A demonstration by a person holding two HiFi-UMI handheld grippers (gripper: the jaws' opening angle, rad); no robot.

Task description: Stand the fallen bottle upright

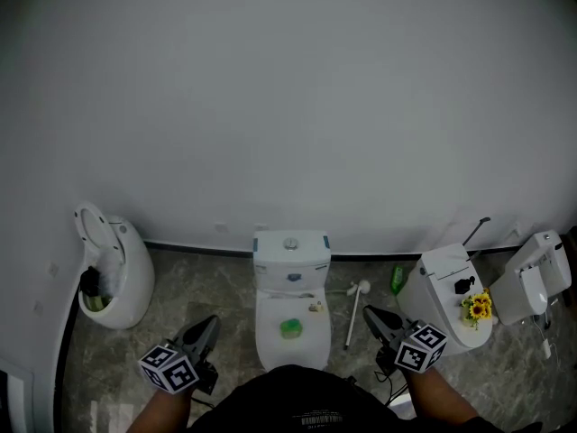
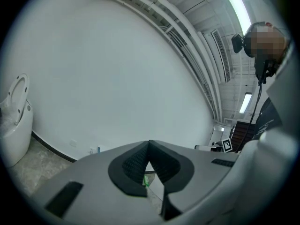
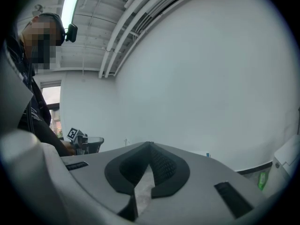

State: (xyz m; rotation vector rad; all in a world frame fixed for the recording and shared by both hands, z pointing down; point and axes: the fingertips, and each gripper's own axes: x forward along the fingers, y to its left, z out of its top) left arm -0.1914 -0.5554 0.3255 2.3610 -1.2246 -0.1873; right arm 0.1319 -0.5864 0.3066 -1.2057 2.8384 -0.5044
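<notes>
A small green bottle (image 1: pixel 396 280) is on the floor by the wall, between the middle toilet (image 1: pixel 290 258) and the right one (image 1: pixel 446 273). In the right gripper view the green bottle (image 3: pixel 261 180) shows as a narrow upright shape at the far right edge. Both grippers are held low near my body, well short of the bottle. My left gripper (image 1: pixel 213 319) is shut and empty; its pads (image 2: pixel 140 161) meet at the tip. My right gripper (image 1: pixel 367 312) is also shut with nothing in it, its pads (image 3: pixel 161 165) touching at the tip.
A green round thing (image 1: pixel 289 328) lies on the middle toilet's seat. A white brush (image 1: pixel 353 309) lies on the floor to its right. Yellow flowers (image 1: pixel 476 307) sit on the right toilet. Another white toilet (image 1: pixel 115 273) stands at the left, and a white unit (image 1: pixel 537 278) at far right.
</notes>
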